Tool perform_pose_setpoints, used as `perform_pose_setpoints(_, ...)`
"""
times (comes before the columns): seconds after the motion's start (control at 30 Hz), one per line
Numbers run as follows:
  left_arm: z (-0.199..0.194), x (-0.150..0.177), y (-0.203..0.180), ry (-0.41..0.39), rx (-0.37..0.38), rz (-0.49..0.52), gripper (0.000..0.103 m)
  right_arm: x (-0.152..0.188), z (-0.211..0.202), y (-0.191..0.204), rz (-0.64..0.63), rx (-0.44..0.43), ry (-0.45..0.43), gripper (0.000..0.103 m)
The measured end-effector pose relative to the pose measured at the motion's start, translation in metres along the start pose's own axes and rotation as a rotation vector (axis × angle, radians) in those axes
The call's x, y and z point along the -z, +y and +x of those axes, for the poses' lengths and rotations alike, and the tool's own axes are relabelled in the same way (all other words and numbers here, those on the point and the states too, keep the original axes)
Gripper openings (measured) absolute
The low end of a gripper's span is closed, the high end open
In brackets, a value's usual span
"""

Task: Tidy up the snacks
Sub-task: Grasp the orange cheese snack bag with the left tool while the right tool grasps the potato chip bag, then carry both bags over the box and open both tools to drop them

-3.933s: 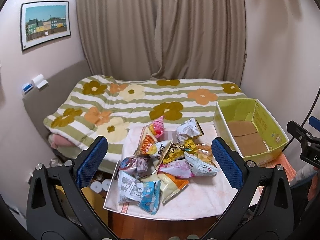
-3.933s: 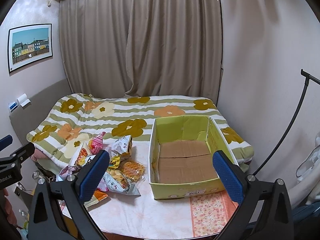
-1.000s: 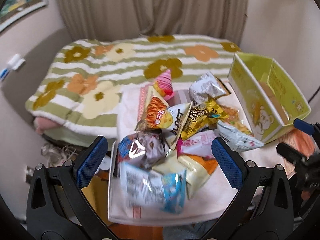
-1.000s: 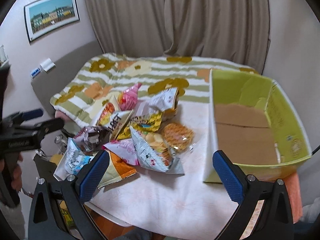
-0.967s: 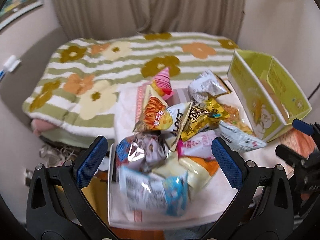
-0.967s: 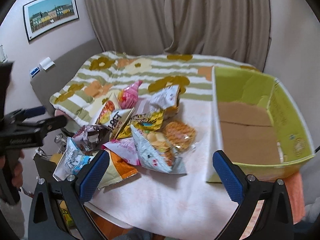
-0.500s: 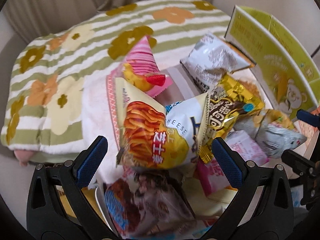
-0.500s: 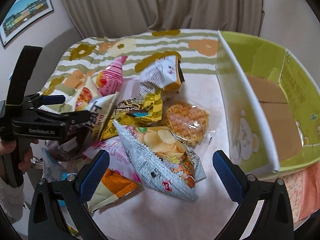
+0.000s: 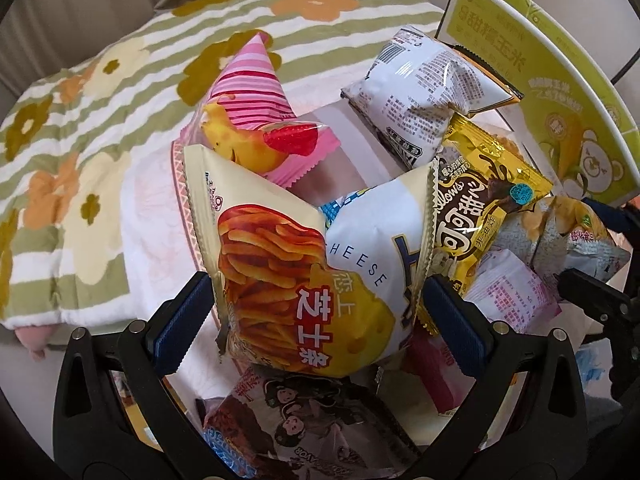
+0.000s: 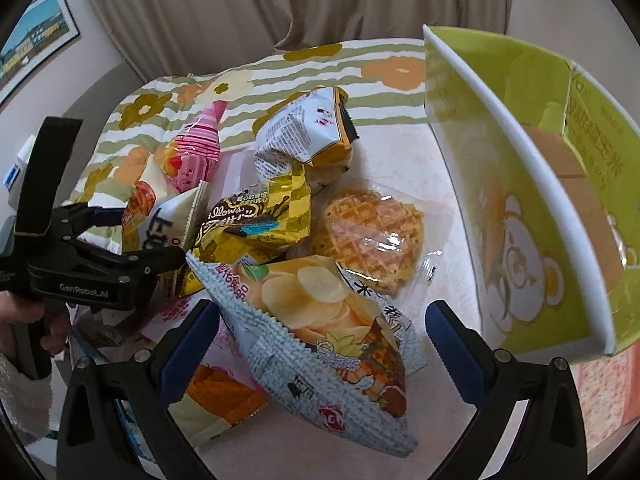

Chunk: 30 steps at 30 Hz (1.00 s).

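Several snack bags lie piled on a pale cloth-covered table (image 10: 400,152). My left gripper (image 9: 316,312) is open, its jaws on either side of a cheese-fries bag (image 9: 288,280). Behind it lie a pink striped bag (image 9: 256,120), a white printed bag (image 9: 424,92) and a yellow chocolate bag (image 9: 480,208). My right gripper (image 10: 324,332) is open, its jaws on either side of a grey potato-chip bag (image 10: 328,328). A wrapped waffle (image 10: 372,236) lies just beyond. The green cardboard box (image 10: 520,184) stands open on the right, with only its cardboard floor showing.
A bed with a striped flower blanket (image 9: 100,92) lies behind the table. Curtains (image 10: 280,4) hang at the back. My left gripper also shows in the right wrist view (image 10: 132,240), close to the pile's left side. The box wall (image 9: 540,80) stands right of the pile.
Both grippers have moved forward and down into the pile. The cheese-fries bag now sits between my left jaws and the potato-chip bag between my right jaws. Both stay open.
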<state>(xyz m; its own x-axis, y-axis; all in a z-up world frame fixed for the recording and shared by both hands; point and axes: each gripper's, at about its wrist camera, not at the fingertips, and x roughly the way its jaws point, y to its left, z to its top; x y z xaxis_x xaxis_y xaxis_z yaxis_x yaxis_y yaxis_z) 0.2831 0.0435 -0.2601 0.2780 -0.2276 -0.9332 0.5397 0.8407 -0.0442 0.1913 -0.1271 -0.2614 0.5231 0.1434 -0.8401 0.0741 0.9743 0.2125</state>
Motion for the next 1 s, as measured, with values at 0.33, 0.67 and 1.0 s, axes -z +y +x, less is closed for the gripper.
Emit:
perform_pose_setpoints(0.33,-0.002,0.004,0.011,-0.002,0.036,-0.020,0.078,0.007,0.004,-0.013,0.087,-0.084,0.018,0.087)
perform_pose_setpoints(0.67,-0.018,0.008,0.012,-0.034,0.034,-0.040,0.074,0.008,-0.009,-0.010,0.064,-0.077,0.007,0.066)
perform_pose_setpoints(1.0,-0.069,0.004,0.001,-0.132,0.014,-0.060,0.074,0.002,-0.057,-0.010,0.057,-0.100,-0.057,0.066)
